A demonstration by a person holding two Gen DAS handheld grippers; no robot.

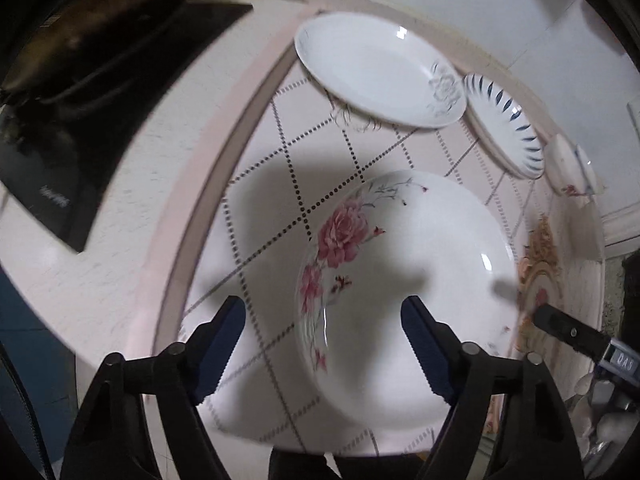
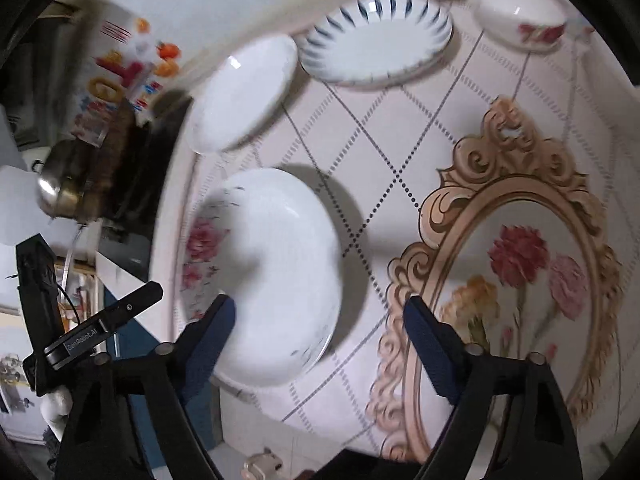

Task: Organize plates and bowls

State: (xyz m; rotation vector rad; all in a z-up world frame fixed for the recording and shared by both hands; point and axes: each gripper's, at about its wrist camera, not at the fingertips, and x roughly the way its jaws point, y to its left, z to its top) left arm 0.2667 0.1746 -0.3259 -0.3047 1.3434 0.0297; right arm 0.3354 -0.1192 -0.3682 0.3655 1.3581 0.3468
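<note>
A white plate with pink roses (image 1: pixel 416 280) lies on the round table, close in front of my open, empty left gripper (image 1: pixel 324 340); it also shows in the right wrist view (image 2: pixel 272 272). My right gripper (image 2: pixel 316 340) is open and empty, its left finger over that plate's near rim. Behind lie a plain white plate with a grey flower (image 1: pixel 376 68) (image 2: pixel 244 92), a plate with blue dashes (image 1: pixel 508 124) (image 2: pixel 380 36) and a small bowl with red flowers (image 1: pixel 568 164) (image 2: pixel 520 12).
The table wears a tiled cloth (image 2: pixel 400 152) with a gold-framed flower print (image 2: pixel 520 264). A black induction cooker (image 1: pixel 100 100) sits on the counter to the left, with a metal pot (image 2: pixel 64 188) and a colourful box (image 2: pixel 120 72). The other gripper shows at the right edge (image 1: pixel 576 336).
</note>
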